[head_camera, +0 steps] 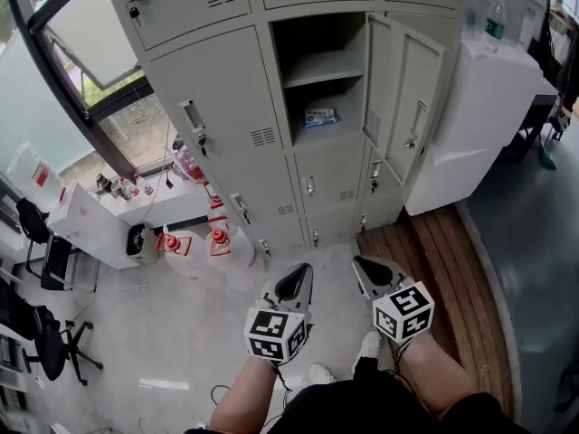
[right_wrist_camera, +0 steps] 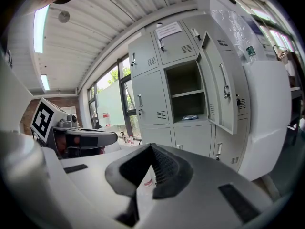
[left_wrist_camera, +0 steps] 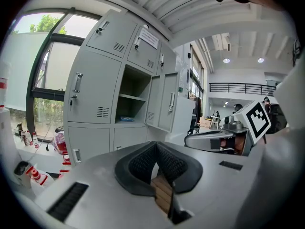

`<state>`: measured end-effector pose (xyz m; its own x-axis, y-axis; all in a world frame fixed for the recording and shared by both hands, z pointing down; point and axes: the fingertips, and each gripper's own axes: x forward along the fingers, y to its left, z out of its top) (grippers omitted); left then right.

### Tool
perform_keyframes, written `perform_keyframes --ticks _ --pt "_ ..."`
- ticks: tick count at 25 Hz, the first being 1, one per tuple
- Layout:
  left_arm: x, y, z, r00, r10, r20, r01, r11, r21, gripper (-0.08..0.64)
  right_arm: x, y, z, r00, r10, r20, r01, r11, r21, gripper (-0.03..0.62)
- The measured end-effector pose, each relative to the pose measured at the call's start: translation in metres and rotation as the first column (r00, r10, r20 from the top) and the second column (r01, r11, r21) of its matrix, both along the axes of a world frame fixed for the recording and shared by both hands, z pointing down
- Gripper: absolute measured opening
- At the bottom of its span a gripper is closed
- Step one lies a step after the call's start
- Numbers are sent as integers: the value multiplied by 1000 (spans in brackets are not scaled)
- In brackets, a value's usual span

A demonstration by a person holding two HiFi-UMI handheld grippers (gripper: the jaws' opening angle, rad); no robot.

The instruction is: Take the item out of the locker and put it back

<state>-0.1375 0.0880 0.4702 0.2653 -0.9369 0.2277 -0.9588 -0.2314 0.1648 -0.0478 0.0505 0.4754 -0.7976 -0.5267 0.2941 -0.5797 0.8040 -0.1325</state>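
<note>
Left hand-held gripper [left_wrist_camera: 156, 146]: jaws fully closed, pads meeting at the tips, nothing between them. Right hand-held gripper [right_wrist_camera: 151, 148]: jaws likewise pressed together and empty. Both are held side by side, near each other but apart, over the pale floor [head_camera: 181, 333], and point toward the locker [head_camera: 226, 125]. The item [head_camera: 321, 117], a flat blue-and-white packet, lies on the bottom of the open compartment [head_camera: 317, 39], under its inner shelf [head_camera: 321, 69]. It is ahead of and above both hand-held grippers, well apart from them, and neither touches it. The compartment's door [head_camera: 412, 98] stands swung open, ahead and to the right of the right hand-held gripper. Red-and-white bottles [head_camera: 217, 240] stand on the floor ahead and to the left of the left hand-held gripper, at the locker's foot, near a window [head_camera: 90, 52].
</note>
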Motion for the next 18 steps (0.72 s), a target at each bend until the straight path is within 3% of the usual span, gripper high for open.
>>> perform_keyframes --ticks 18 --pt "2 11 -2 1000 5 -18 -5 1000 7 17 1 10 1 1000 -4 -7 4 1000 -1 51"
